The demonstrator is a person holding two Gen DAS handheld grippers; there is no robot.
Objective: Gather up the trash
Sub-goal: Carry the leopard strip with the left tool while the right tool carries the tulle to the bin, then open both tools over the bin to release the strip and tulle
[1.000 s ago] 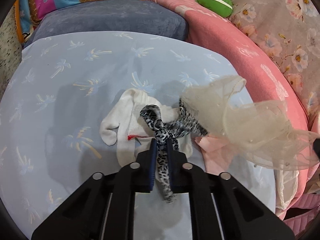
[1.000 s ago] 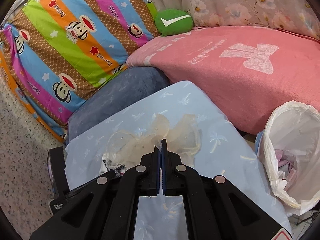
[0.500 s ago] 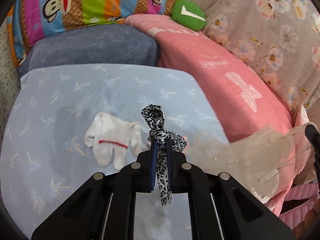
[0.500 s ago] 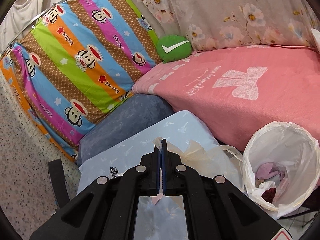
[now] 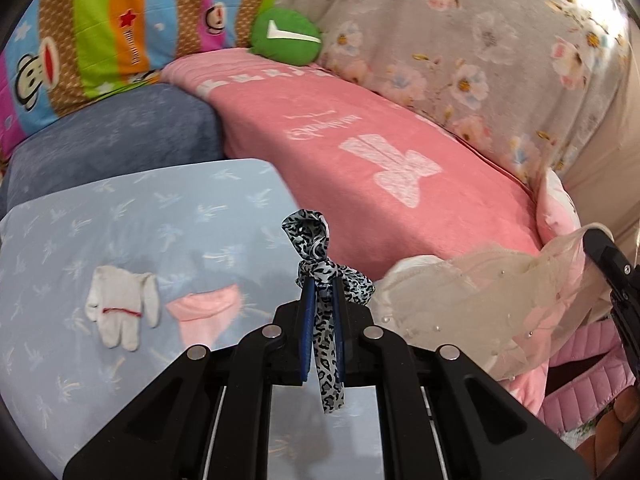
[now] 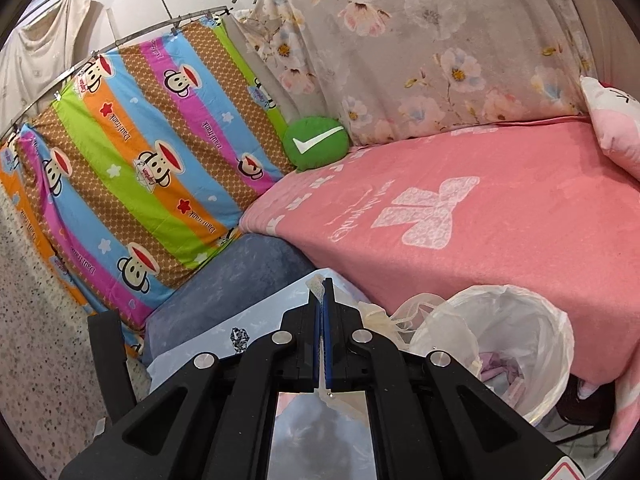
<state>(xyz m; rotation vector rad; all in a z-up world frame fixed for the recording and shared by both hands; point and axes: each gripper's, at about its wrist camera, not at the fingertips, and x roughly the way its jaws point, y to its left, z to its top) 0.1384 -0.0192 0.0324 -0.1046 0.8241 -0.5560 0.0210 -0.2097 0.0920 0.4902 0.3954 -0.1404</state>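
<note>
My left gripper (image 5: 323, 286) is shut on a black-and-white leopard-print ribbon (image 5: 314, 240), held above the light blue table cover (image 5: 120, 216). A white glove (image 5: 120, 310) and a pink cloth scrap (image 5: 204, 312) lie on the cover to its left. My right gripper (image 6: 322, 284) is shut on a sheer cream gauze cloth (image 6: 316, 284), which trails to the right (image 5: 480, 292) toward the bin. The white-bagged trash bin (image 6: 516, 336) stands at the right beside the table, with some cloth inside. The ribbon also shows small in the right wrist view (image 6: 239, 337).
A pink blanket (image 6: 460, 208) covers the bed behind the table. A blue-grey cushion (image 5: 108, 140), a green check-mark pillow (image 6: 316, 142), a striped monkey-print sheet (image 6: 132, 152) and a floral curtain (image 6: 420, 40) stand at the back. Speckled floor (image 6: 36, 320) lies left.
Both grippers rose and swung right. The ribbon lifted off the glove. The gauze cloth was carried off the table toward the bin, uncovering the pink scrap.
</note>
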